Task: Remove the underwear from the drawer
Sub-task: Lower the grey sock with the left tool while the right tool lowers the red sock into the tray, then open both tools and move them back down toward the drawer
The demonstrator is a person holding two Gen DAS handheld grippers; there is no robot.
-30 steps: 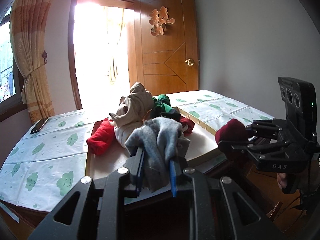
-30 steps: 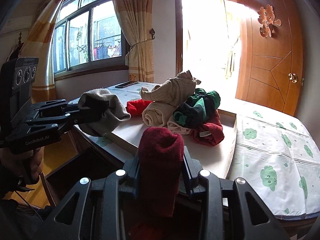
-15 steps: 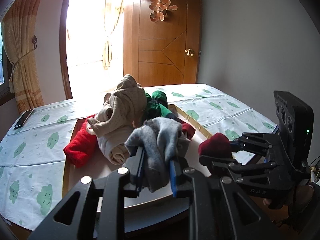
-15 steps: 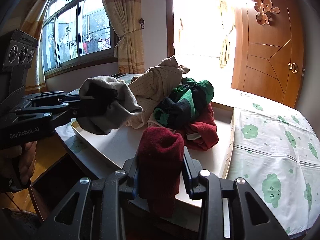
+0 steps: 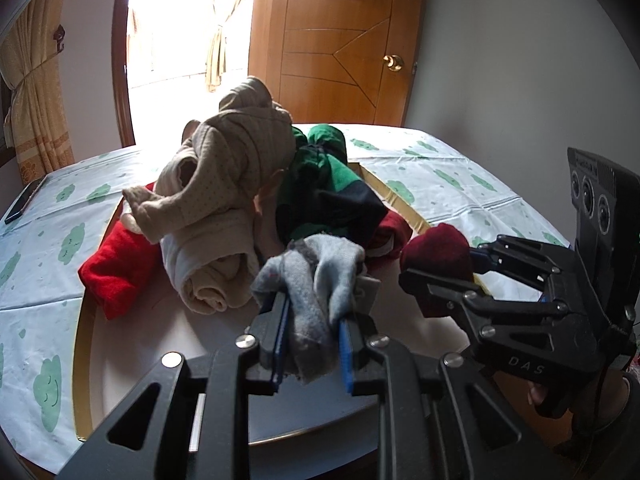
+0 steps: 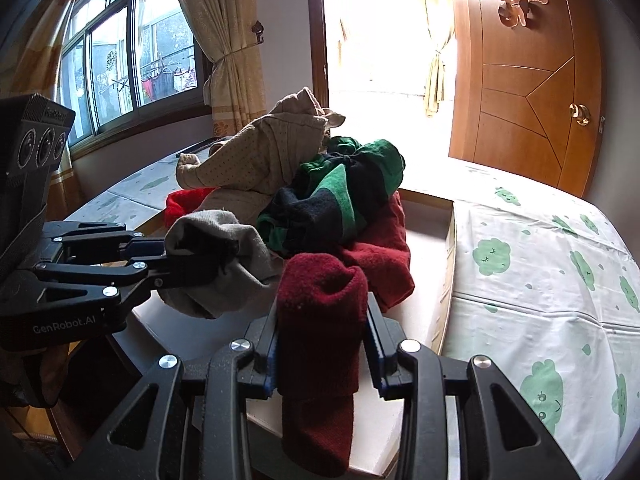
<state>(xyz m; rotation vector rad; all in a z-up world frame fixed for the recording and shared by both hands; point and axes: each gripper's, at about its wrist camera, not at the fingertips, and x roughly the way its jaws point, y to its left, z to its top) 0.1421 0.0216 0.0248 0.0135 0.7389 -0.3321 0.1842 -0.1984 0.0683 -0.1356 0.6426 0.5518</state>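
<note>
Lying at the far left of the left wrist view, a dark phone (image 5: 22, 201) rests on the white tablecloth (image 5: 52, 248) printed with green clouds, below a tied yellow curtain (image 5: 34, 92). Next comes the shallow tray (image 5: 86, 320) with its pale floor and gold rim, and on it a heap of clothes: a bright red roll (image 5: 116, 268) at the left edge, a beige dotted garment (image 5: 236, 160) draped over a cream roll (image 5: 212, 276), then a green and black piece (image 5: 332, 184) lying on a dark red cloth (image 5: 394, 232). In front of the heap the left gripper (image 5: 310, 326) has its blue-padded fingers (image 5: 282, 320) pinched on a grey garment (image 5: 316, 272), which bunches above the pads and hangs a little below them, just over the tray's floor. To its right the right gripper (image 5: 440, 276), held by a hand (image 5: 560, 392) at the frame's lower right, clamps a maroon garment (image 5: 436, 252) near the tray's right rim. The right wrist view shows the same pair from the other side: the left gripper (image 6: 192, 256) reaching in from the left with the grey garment (image 6: 224, 260) wrapped round its tips, and the right gripper (image 6: 322, 344) with fingers (image 6: 374, 340) pressing both flanks of the maroon garment (image 6: 320, 320), whose tail droops over the tray's near edge. Further right stands the wooden door (image 6: 532, 80).
</note>
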